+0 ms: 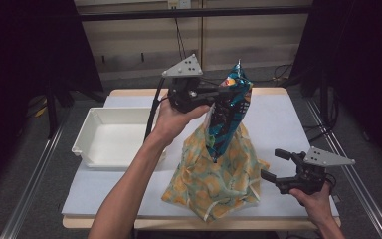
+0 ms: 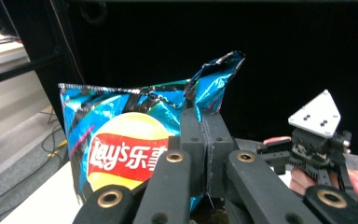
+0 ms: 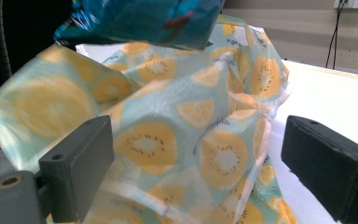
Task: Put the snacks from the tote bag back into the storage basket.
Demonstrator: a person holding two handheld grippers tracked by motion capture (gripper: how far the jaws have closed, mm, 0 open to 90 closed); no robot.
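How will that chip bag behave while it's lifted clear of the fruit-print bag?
The chip bag is puffed, so probably light. The left tongs pinch only its crinkled top edge, so it may swing. Its glossy film looks slippery. The fruit-print bag looks floppy.

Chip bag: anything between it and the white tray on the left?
Nothing visible. The blue foil chip bag hangs clamped in the left hand-held gripper, its lower end in the lemon-print fabric bag. The white plastic tray lies open beside it.

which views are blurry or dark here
Right gripper view: the fruit-print bag is soft and blurred up close. Left gripper view: the chip bag is sharp against a black background. High view: dim edges, brightly lit table.
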